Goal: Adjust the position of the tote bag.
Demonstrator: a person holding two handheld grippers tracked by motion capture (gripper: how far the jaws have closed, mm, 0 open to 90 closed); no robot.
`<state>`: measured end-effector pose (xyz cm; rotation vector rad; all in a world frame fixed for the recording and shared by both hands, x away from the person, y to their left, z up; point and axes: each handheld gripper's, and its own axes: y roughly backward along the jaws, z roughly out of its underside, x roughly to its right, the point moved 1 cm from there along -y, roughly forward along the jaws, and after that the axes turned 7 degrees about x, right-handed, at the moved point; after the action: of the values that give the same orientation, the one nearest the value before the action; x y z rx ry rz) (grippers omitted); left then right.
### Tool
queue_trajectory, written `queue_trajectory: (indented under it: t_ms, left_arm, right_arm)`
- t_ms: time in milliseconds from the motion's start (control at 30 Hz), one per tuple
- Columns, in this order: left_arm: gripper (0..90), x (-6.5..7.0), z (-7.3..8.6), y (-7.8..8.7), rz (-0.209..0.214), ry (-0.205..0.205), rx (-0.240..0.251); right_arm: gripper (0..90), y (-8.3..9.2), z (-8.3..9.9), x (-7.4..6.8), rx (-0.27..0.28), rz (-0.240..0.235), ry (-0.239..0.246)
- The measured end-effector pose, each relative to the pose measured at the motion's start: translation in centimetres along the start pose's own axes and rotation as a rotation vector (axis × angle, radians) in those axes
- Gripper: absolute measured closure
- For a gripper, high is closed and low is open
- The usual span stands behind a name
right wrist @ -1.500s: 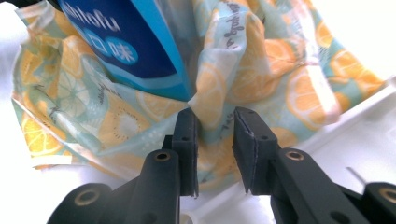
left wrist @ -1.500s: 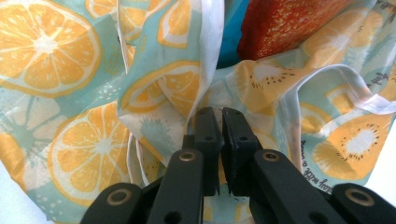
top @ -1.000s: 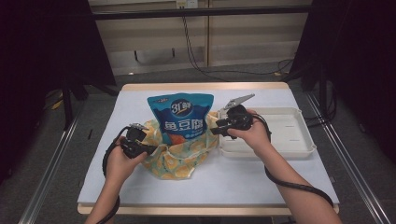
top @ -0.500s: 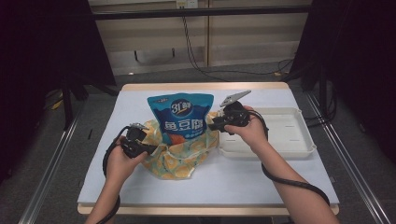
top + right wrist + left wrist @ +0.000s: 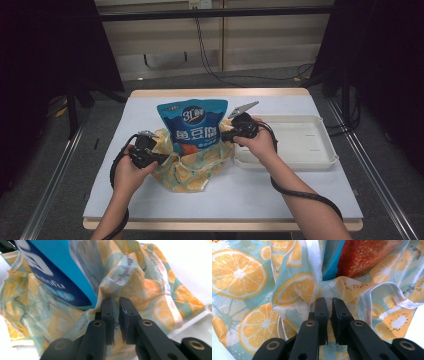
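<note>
A blue snack pouch (image 5: 192, 127) stands upright inside a cloth bag (image 5: 192, 172) printed with orange slices, in the middle of the table. My left gripper (image 5: 165, 159) is shut on the bag's left rim, and the fabric is pinched between its pads (image 5: 329, 301). At the bag's right rim is my right gripper (image 5: 225, 136). Its jaws have just been closing and now pinch a fold of the printed cloth (image 5: 115, 301) beside the pouch's blue side (image 5: 57, 277). The pouch's orange lower part (image 5: 367, 257) shows inside the bag's mouth.
A white rectangular tray (image 5: 320, 160) lies right of the bag, under my right wrist. A white cover (image 5: 250, 195) spreads over the wooden table. Black cables trail from both grippers. Dark frames and rails stand on either side of the table.
My right gripper has moved slightly left and down to the bag's right rim, and its jaws have closed on the cloth. The left gripper has kept still.
</note>
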<state>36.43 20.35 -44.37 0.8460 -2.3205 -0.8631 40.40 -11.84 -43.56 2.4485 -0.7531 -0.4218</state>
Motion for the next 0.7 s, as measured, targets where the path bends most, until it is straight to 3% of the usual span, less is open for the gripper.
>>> queue_trajectory:
  t_ms: [167,467,567,700]
  left_arm:
    - [83.2,-0.1,0.0,0.0,0.005,-0.01,-0.003]
    - [83.0,-0.3,0.2,-0.3,0.004,0.007,-0.008]
    - [82.1,-0.2,0.1,-0.2,-0.004,-0.005,-0.008]
    - [81.2,-0.1,0.3,-0.2,-0.005,0.018,0.003]
  right_arm:
    - [86.7,-0.9,0.8,0.3,-0.018,0.001,-0.016]
    - [87.9,-1.7,1.7,0.2,-0.018,0.007,0.001]
    - [87.9,-1.9,2.0,0.1,-0.023,0.005,0.01]
    - [86.9,-2.1,2.1,-0.2,-0.033,0.014,0.026]
